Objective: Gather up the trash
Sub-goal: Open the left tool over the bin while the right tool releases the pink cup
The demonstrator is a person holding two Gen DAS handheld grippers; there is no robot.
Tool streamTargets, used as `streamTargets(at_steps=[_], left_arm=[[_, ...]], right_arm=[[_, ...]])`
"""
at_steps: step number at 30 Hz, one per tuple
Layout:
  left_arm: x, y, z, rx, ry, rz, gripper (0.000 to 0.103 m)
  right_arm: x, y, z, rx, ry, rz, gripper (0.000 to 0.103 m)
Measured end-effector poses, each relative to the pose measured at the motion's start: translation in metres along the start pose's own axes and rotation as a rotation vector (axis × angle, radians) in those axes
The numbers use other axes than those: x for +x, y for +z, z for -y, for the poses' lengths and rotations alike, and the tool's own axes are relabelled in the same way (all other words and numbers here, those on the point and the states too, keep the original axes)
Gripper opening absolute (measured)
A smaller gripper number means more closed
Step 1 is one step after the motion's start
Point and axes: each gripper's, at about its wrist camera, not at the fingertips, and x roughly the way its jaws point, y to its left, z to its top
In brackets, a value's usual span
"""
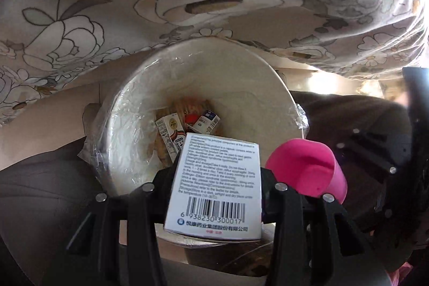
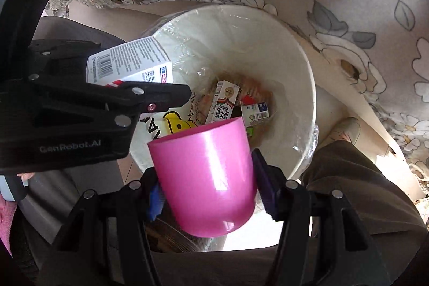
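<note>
Left tongs [image 1: 214,186] clamped on white medicine box [image 1: 214,186], barcode face toward left wrist camera, box tilted over near rim of white bin [image 1: 270,77]. Same box seen side-on from right wrist [image 2: 128,60], pinched between black fingers [image 2: 161,95], hanging over left edge of bin [image 2: 303,50]. Bin lined with clear plastic bag [image 1: 126,125], film crinkled over rim. Down in bin: small cartons [image 1: 171,133], one cream with stripes, one white-blue, plus red-orange wrappers [image 1: 187,109] underneath; also a white piece with yellow shape and black lettering [image 2: 174,125] visible from right wrist only.

Right tongs [image 2: 206,192] gripping pink plastic cup [image 2: 206,178] by its sides, pads against cup wall, open mouth tipped toward bin, cup held above near rim. From left wrist, cup [image 1: 305,168] just right of box, close, contact not clear. Blue scrap [image 2: 155,203] tucked by left finger of right tongs, identity unclear.

Floral bedsheet [image 1: 134,4] draped behind and above bin. Brown trouser leg [image 2: 362,192] at right of bin, light shoe [image 2: 346,130] beyond it.
</note>
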Motion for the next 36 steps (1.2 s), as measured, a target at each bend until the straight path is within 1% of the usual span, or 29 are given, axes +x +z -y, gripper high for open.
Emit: streamTargets(at_steps=[7,15,23,34,36], left_arm=[[0.015,0.005,-0.008,-0.031,0.0,-0.032,0.047],[0.034,0.01,-0.009,-0.045,0.019,-0.063,0.047],[0.049,0.014,-0.012,-0.067,0.03,-0.099,0.047],[0.066,0.018,-0.014,-0.082,0.036,-0.124,0.048],[0.067,0.019,-0.015,-0.089,0.03,-0.123,0.051]], right_arm=[[0.022,0.005,0.008,0.036,0.019,-0.039,0.059],[0.034,0.008,0.014,0.065,0.028,-0.07,0.059],[0.051,0.013,0.023,0.115,0.051,-0.123,0.059],[0.068,0.018,0.022,0.113,0.023,-0.156,0.059],[0.071,0.019,0.022,0.116,0.015,-0.169,0.06]])
